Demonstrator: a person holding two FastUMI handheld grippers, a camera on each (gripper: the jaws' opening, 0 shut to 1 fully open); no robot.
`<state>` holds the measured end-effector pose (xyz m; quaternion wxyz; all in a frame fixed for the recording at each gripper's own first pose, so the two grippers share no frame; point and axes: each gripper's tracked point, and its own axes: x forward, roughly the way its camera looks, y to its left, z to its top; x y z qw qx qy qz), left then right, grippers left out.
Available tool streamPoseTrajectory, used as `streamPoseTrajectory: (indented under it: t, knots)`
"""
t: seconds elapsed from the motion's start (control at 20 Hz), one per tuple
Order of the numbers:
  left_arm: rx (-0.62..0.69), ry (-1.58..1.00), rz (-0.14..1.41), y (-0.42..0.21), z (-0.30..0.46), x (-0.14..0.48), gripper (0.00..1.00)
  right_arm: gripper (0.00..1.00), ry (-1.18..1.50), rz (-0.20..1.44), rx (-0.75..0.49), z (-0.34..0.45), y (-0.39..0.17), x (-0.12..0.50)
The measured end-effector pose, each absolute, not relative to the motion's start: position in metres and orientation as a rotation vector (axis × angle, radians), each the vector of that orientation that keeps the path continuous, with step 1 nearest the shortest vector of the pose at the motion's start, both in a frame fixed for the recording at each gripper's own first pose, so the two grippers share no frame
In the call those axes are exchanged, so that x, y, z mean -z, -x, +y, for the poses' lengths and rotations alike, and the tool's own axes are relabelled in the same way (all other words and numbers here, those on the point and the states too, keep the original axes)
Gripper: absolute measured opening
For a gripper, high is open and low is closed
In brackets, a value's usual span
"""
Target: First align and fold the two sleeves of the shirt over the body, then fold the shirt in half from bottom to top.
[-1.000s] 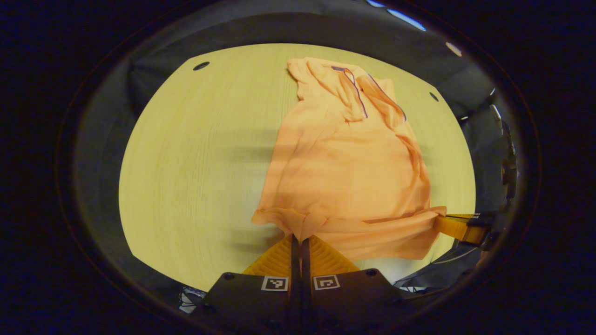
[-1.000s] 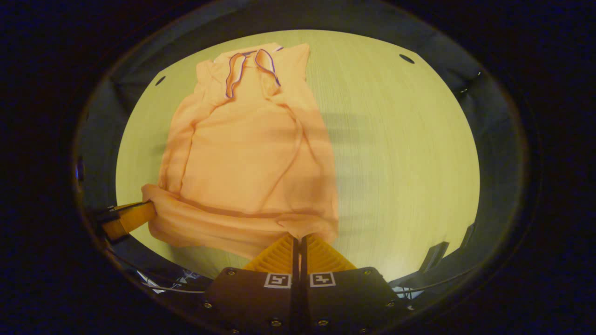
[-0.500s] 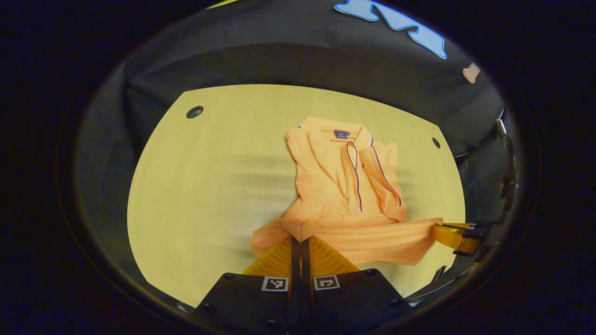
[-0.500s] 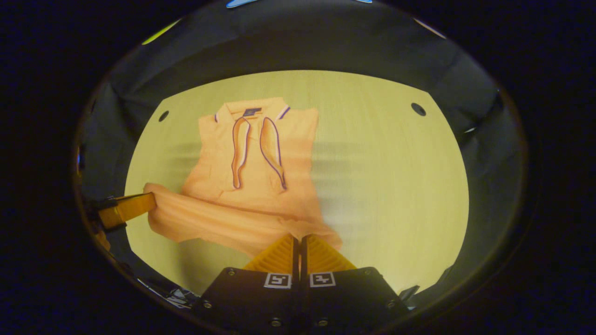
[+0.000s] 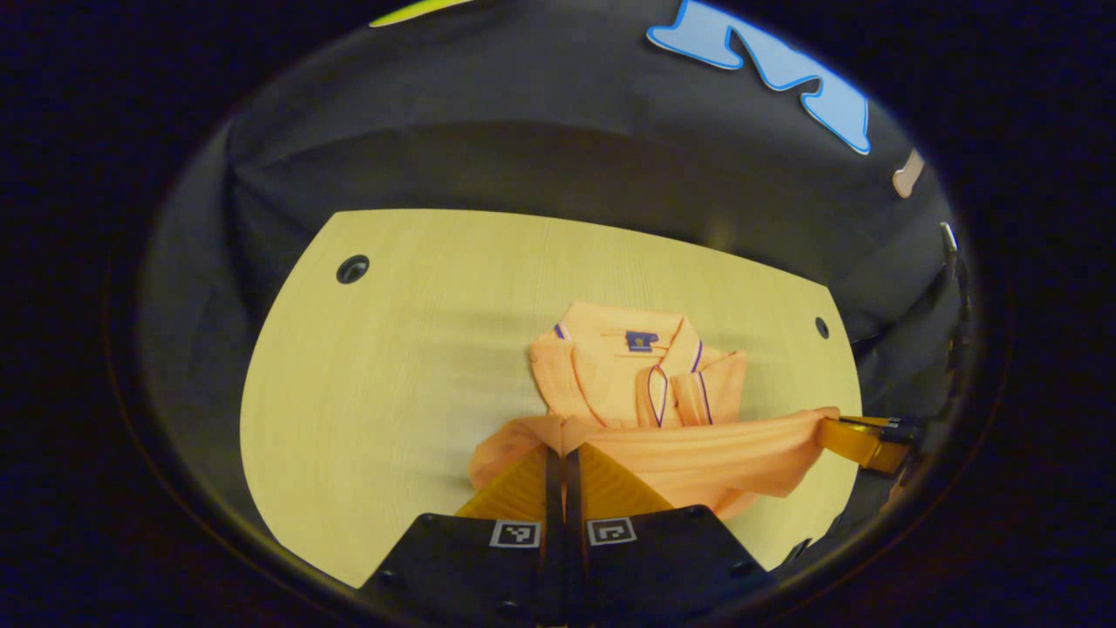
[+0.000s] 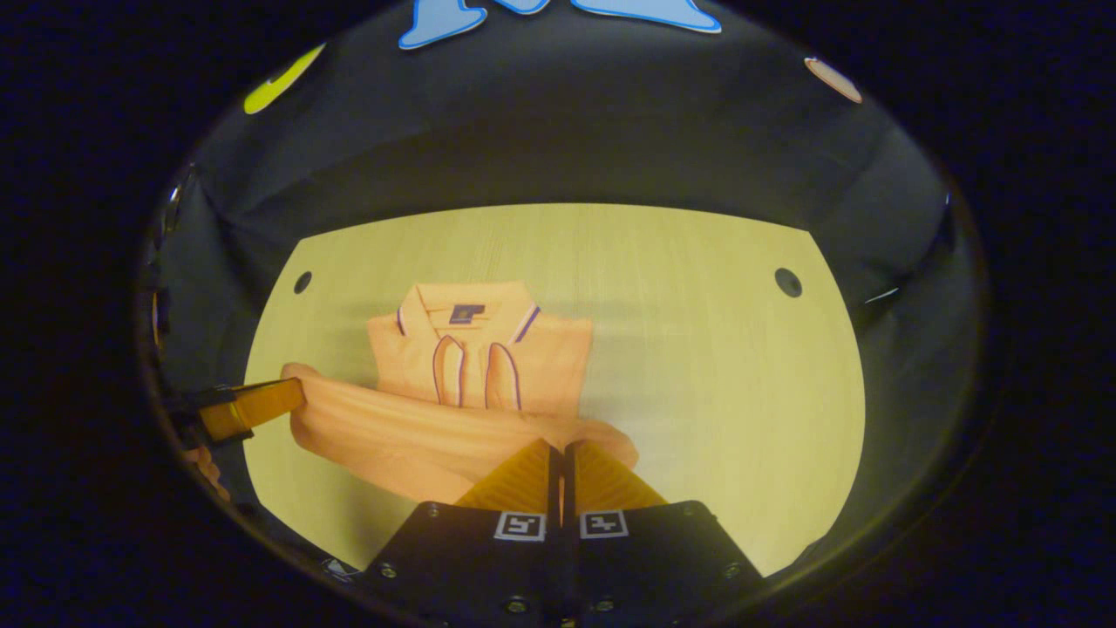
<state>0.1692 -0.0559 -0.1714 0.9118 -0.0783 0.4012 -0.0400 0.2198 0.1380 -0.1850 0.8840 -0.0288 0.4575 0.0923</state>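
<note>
At the bottom of each view, the left tongs (image 5: 562, 453) and right tongs (image 6: 559, 449) are clamped on the shirt (image 5: 641, 384) hem corners, lifted mid-frame above the surface (image 5: 392, 349). Best carry both corners level toward the collar (image 6: 466, 305) beyond, laying hem square to shoulders.

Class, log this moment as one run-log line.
stage: bottom-to-top fold | left gripper: shut on shirt hem | right gripper: shut on shirt hem | shirt: hem lifted, short of collar
</note>
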Motion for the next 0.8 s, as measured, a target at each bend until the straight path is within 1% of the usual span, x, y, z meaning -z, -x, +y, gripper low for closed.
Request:
streamPoseTrajectory:
  t: [0.05,0.1,0.15,0.2,0.4,0.45,0.5,0.55,0.6,0.7,0.75,0.8]
  knots:
    - [0.083,0.161,0.821,-0.177,-0.056,0.168,0.05,0.00,0.058,0.942,-0.190,0.139,-0.230,0.181]
    - [0.083,0.164,0.815,-0.187,-0.057,0.164,0.10,0.00,0.059,0.933,-0.189,0.140,-0.240,0.178]
    - [0.082,0.169,0.806,-0.199,-0.058,0.161,0.10,0.00,0.058,0.923,-0.187,0.142,-0.249,0.173]
    - [0.080,0.177,0.794,-0.210,-0.058,0.157,0.05,0.00,0.057,0.910,-0.187,0.144,-0.262,0.171]
    - [0.071,0.187,0.751,-0.262,-0.057,0.145,0.05,0.00,0.052,0.853,-0.182,0.152,-0.309,0.159]
    - [0.070,0.186,0.745,-0.272,-0.056,0.144,0.05,0.00,0.052,0.843,-0.179,0.154,-0.321,0.157]
    - [0.068,0.186,0.741,-0.280,-0.055,0.143,0.10,0.00,0.051,0.833,-0.176,0.156,-0.332,0.156]
    - [0.065,0.187,0.735,-0.289,-0.052,0.143,0.05,0.00,0.050,0.824,-0.175,0.158,-0.344,0.156]
    - [0.061,0.187,0.725,-0.299,-0.049,0.143,0.10,0.00,0.050,0.813,-0.172,0.161,-0.354,0.157]
    - [0.052,0.183,0.707,-0.331,-0.050,0.151,0.10,0.00,0.046,0.790,-0.169,0.166,-0.377,0.162]
    - [0.048,0.175,0.702,-0.341,-0.048,0.157,0.05,0.00,0.043,0.783,-0.167,0.169,-0.387,0.165]
    - [0.044,0.165,0.698,-0.351,-0.047,0.162,0.05,0.00,0.040,0.776,-0.165,0.171,-0.397,0.171]
